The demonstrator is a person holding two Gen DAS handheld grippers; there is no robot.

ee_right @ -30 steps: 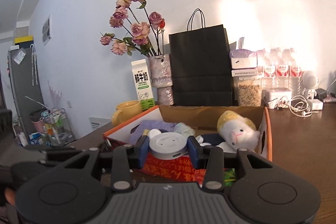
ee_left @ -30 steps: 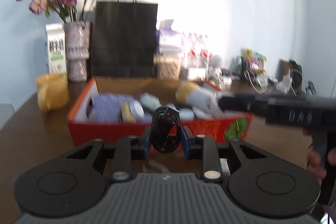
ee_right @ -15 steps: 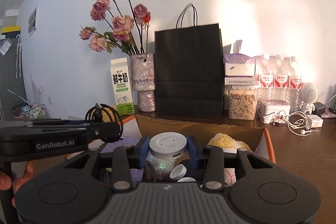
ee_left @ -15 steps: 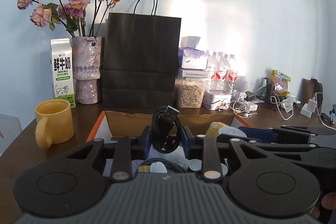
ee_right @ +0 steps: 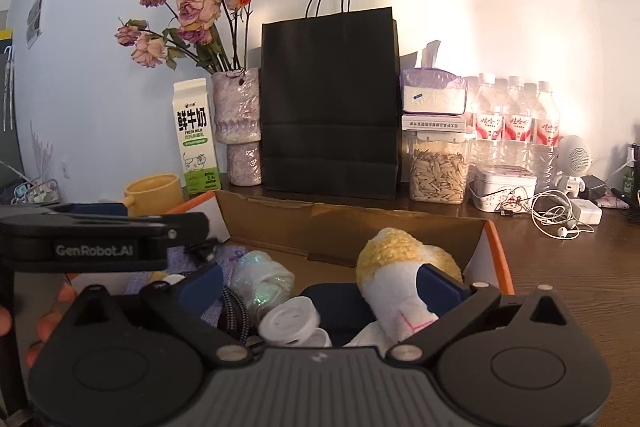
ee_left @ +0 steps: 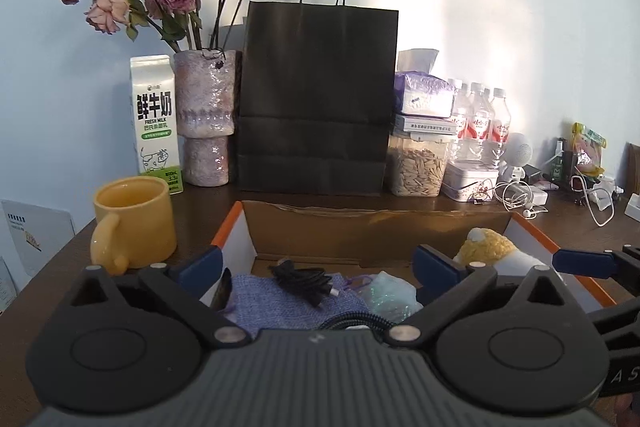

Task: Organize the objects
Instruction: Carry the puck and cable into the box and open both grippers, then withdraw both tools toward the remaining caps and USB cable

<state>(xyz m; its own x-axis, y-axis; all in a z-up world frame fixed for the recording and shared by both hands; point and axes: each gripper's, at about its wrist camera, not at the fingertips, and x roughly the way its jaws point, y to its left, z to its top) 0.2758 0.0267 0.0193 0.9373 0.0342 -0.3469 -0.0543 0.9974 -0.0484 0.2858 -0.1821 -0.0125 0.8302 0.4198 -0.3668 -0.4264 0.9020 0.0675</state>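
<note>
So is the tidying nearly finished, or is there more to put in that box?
Done: the black cable and the white round gadget now lie in the cardboard box beside the plush toy. In hand: nothing; the left tool and right tool have just opened wide and hold nothing. Possibly left: the yellow mug and earphones are outside the box.

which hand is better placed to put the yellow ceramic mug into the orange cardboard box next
Left. The yellow ceramic mug sits just outside the orange cardboard box beside the open left gripper; the open right gripper hovers farther away, over the box.
</note>
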